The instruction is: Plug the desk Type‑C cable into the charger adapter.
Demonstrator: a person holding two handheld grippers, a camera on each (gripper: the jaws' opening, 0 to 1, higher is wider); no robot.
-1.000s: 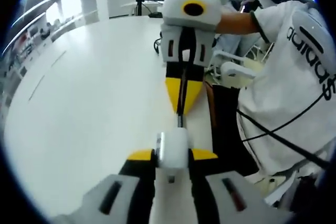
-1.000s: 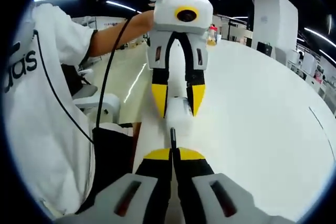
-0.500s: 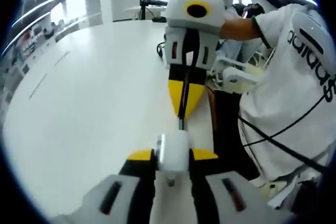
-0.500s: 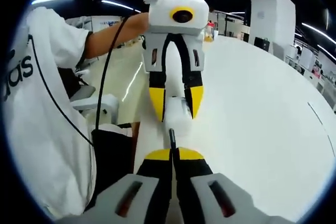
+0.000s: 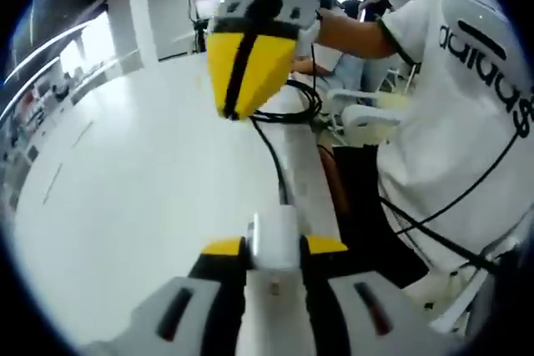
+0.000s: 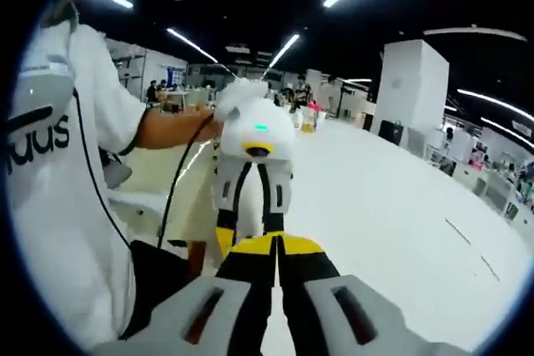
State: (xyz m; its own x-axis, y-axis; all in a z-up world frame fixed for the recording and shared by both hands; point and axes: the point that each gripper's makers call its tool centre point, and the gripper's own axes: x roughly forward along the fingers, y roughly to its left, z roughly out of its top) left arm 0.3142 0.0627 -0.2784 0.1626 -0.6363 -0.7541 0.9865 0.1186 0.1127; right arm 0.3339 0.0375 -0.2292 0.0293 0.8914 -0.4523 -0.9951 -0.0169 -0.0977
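My left gripper (image 5: 274,245) is shut on the white charger adapter (image 5: 275,235), held upright between its yellow-tipped jaws. A black Type-C cable (image 5: 269,152) rises from the adapter's top and curves up to a loose coil (image 5: 294,99) on the white table (image 5: 142,189). In the left gripper view my right gripper (image 5: 235,112) hangs high above the adapter, yellow jaws pressed together, with the cable passing just beside its tip. In the right gripper view the right gripper (image 6: 274,243) is shut and nothing shows between its jaws; the left gripper's white housing (image 6: 253,135) sits just beyond.
A person in a white shirt (image 5: 467,97) stands at the table's edge, with a white chair (image 5: 367,118) beside them. The broad white tabletop (image 6: 375,206) stretches away to one side. Desks and people stand far off in the room.
The right gripper has pulled up and back from the adapter, where its tip was close before. A length of bare cable now shows between them. The adapter stays in the left jaws.
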